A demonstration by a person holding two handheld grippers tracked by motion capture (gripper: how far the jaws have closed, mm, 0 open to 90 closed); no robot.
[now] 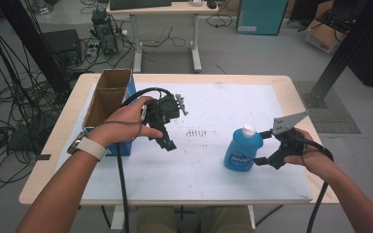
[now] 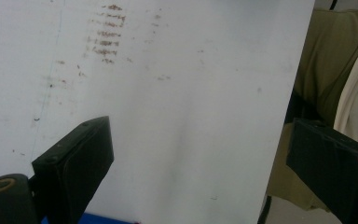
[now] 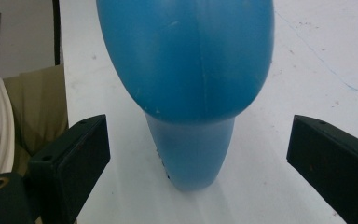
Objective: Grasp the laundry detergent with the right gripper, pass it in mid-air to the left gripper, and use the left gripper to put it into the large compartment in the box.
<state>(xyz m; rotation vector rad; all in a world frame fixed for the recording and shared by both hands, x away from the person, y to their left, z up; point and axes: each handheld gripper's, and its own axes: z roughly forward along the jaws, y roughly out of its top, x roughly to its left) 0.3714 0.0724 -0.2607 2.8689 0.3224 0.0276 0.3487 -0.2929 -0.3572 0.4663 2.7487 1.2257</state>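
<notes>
A blue bottle point(image 1: 242, 151) with a white cap stands upright on the right part of the white mat point(image 1: 209, 177). My right gripper point(image 1: 262, 147) is level with it on its right, open, one jaw on each side and not touching it. In the right gripper view the blue bottle point(image 3: 186, 56) sits between the wide-apart jaws of the right gripper point(image 3: 198, 140). My left gripper point(image 1: 166, 140) hangs open above the mat's left middle, holding nothing. The left gripper point(image 2: 200, 140) looks down on bare mat.
An open cardboard box point(image 1: 108, 94) with a blue side stands at the table's left, just behind the left hand. Brown smudges point(image 1: 196, 132) mark the mat's middle. The table's near edge point(image 2: 284, 116) borders the person's lap. A desk point(image 1: 165, 9) and cables lie beyond.
</notes>
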